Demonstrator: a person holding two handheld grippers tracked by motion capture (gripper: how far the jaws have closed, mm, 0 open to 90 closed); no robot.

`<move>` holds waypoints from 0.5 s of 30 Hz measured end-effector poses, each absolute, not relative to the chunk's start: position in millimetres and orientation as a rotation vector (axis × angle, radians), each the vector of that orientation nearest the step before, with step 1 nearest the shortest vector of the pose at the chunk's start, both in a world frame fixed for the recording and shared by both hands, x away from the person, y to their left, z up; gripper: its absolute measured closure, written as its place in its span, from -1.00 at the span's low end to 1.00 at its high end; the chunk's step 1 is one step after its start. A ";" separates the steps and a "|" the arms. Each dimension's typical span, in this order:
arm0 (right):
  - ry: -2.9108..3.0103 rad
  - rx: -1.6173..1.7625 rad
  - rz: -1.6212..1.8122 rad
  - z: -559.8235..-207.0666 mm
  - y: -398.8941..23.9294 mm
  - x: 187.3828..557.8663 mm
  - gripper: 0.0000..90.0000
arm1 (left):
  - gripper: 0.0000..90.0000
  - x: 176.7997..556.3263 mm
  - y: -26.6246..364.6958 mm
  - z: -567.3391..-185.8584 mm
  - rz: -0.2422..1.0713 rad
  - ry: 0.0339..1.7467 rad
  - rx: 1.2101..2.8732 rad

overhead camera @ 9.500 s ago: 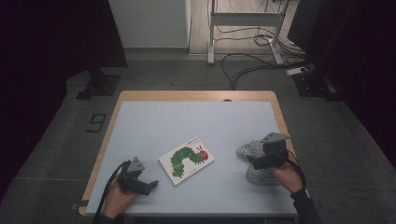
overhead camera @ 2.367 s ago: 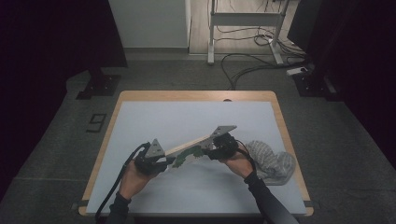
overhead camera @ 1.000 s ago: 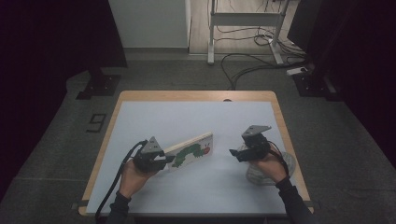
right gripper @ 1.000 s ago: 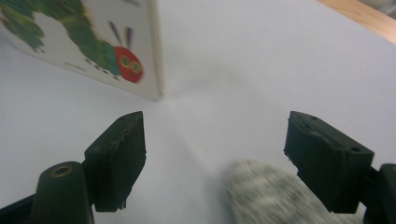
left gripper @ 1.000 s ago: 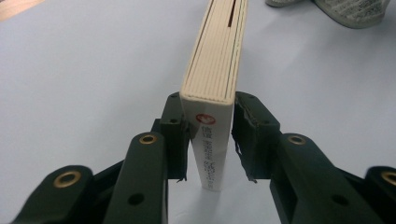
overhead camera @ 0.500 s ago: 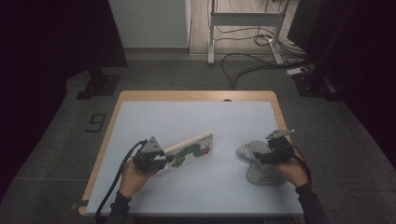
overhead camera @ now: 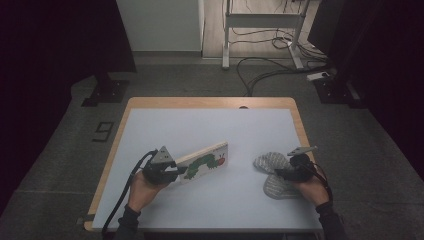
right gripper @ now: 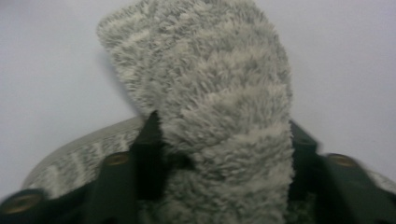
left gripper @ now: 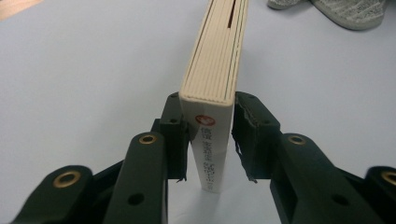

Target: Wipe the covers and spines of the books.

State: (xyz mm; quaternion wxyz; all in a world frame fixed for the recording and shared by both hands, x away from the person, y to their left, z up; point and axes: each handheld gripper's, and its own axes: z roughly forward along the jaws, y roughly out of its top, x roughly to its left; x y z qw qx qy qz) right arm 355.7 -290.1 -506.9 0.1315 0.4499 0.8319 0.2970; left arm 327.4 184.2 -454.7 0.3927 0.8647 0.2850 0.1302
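Between the left tongs (left gripper: 205, 140) stands a thick board book (left gripper: 215, 79), set on its long edge on the tabletop (overhead camera: 200, 130) with its spine end toward the camera. One pad lies against the cover on one side, while the pad on the other side seems to stand a sliver off the cover, so the hold looks light rather than clenched hard. From above, the left tongs (overhead camera: 167, 171) grip the book (overhead camera: 205, 161) at its near end, and its caterpillar cover tilts up and away from them.

By its look the book is stiff and fairly heavy for its size: many thick card pages, glossy covers that may slide under the pads. Held at one end, its far end would tend to sag or swing, so a grip nearer the middle of the spine, squeezing across the full thickness, should steady it best. It will not crush.

Well off to the side, the right tongs (overhead camera: 288, 172) have just been closing and now pinch the fluffy grey sock (right gripper: 210, 107), its pile bulging between the pads. A second sock (overhead camera: 279, 187) lies partly beneath it. Socks like these are light, limp and compressible; they will droop from wherever they are taken, so a deep bite on a bunched fold should serve better than the edge.
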 end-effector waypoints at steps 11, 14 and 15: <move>2.411 1.224 0.873 -483.7 -280.9 347.7 0.27 | 0.47 328.3 184.8 -454.8 0.323 0.729 2.191; 2.406 1.198 0.903 -473.0 -278.4 345.7 0.27 | 0.47 328.2 184.7 -454.7 0.323 0.730 2.191; 2.408 1.188 0.908 -469.4 -277.3 345.0 0.27 | 0.47 328.1 184.6 -454.7 0.323 0.730 2.190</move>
